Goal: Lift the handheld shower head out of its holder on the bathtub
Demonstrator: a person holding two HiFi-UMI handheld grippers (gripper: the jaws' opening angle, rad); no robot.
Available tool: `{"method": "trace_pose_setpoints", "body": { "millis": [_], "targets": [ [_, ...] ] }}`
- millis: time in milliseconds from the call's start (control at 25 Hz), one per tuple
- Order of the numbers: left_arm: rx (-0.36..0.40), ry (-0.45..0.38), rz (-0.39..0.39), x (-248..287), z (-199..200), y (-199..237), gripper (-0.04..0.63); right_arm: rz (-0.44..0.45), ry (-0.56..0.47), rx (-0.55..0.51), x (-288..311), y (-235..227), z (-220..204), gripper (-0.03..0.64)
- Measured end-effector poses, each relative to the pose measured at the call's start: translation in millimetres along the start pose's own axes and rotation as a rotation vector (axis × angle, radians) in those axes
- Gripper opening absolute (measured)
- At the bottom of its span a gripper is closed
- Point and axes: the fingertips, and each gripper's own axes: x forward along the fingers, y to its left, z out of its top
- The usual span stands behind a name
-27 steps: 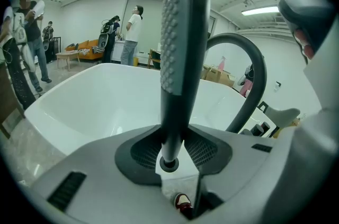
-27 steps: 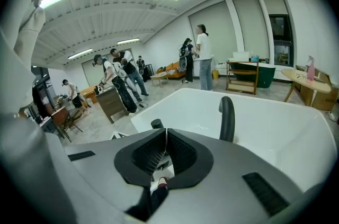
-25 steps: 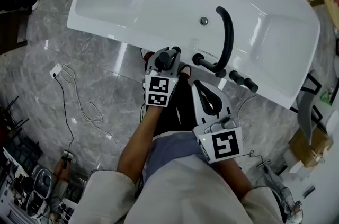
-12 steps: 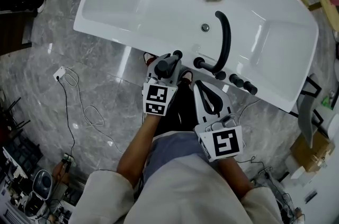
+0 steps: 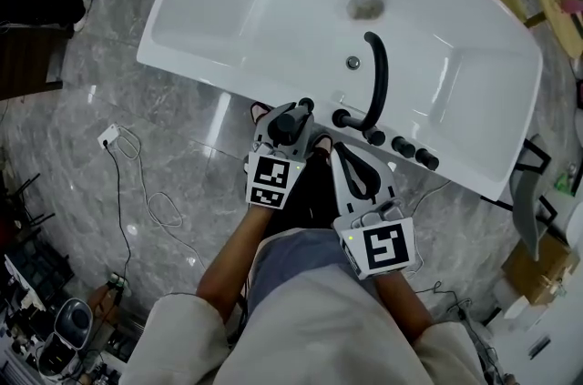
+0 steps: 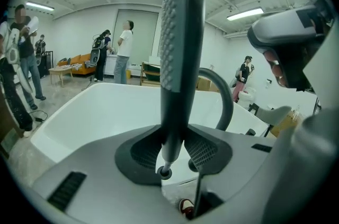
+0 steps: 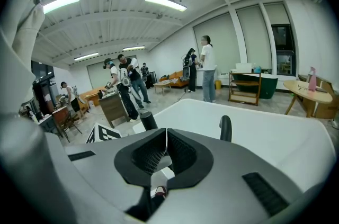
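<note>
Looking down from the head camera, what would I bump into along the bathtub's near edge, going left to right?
First the shower head in the left gripper, then the curved black spout, then the end knob.

the bathtub (image 5: pixel 219 10) is smooth, glossy white. the floor (image 5: pixel 109 92) beside the bathtub looks like polished grey stone, and the shower head (image 6: pixel 180 43) by the bathtub's rim is matt dark with a dimpled face.

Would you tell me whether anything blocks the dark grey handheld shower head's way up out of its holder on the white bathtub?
Nothing visible does. The left gripper is closed on the dark grey textured shower head, with open air above it; the curved black spout stands behind it, apart.
</note>
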Motion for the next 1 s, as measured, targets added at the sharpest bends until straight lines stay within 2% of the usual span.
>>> {"method": "trace_pose_setpoints", "body": {
  "millis": [320,600,720,1000],
  "targets": [
    [-0.014,-0.021,0.011,-16,14,-4,0.138,-0.013,-0.010,-0.020,-9,-1,8,0.018],
    [-0.007,-0.049,0.021,-31,32,-7,0.138,0.010,-0.017,-0.040,-18,7,16,0.018],
    [-0.042,-0.076,0.041,-38,46,-6,0.138,0.009,-0.021,-0.041,-23,7,17,0.018],
    [-0.045,-0.112,0.022,-54,65,-10,0.138,0.011,-0.050,-0.044,-30,11,25,0.018]
  ]
}}
